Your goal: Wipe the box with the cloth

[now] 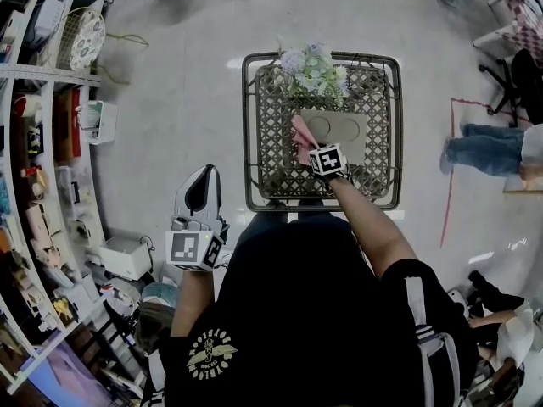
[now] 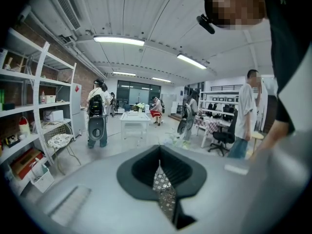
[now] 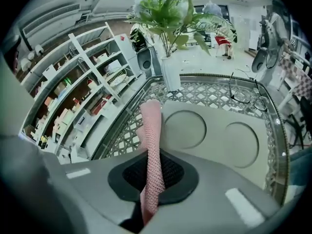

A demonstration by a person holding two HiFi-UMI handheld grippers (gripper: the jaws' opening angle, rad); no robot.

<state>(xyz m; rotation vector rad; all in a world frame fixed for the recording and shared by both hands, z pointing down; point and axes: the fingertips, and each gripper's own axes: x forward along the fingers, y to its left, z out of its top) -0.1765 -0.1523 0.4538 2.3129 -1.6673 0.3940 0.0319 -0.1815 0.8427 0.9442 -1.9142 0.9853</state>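
A flat grey box (image 1: 344,134) with two round dents lies on a mesh-topped table (image 1: 273,108). In the right gripper view the box (image 3: 219,135) fills the space just past the jaws. My right gripper (image 1: 318,153) hovers over the box's near left corner, shut on a pink cloth (image 1: 301,136). The cloth (image 3: 151,130) stands up from between the jaws of the right gripper (image 3: 152,177) and droops over the box's left edge. My left gripper (image 1: 202,181) is off the table, to its left and lower, shut and holding nothing. The left gripper (image 2: 163,179) points out across the room.
A vase of flowers (image 1: 312,70) stands at the table's far edge, just behind the box. A pair of glasses (image 3: 243,89) lies on the mesh beyond the box. Stocked shelves (image 1: 42,142) run along the left. A person's legs (image 1: 488,147) show at the right.
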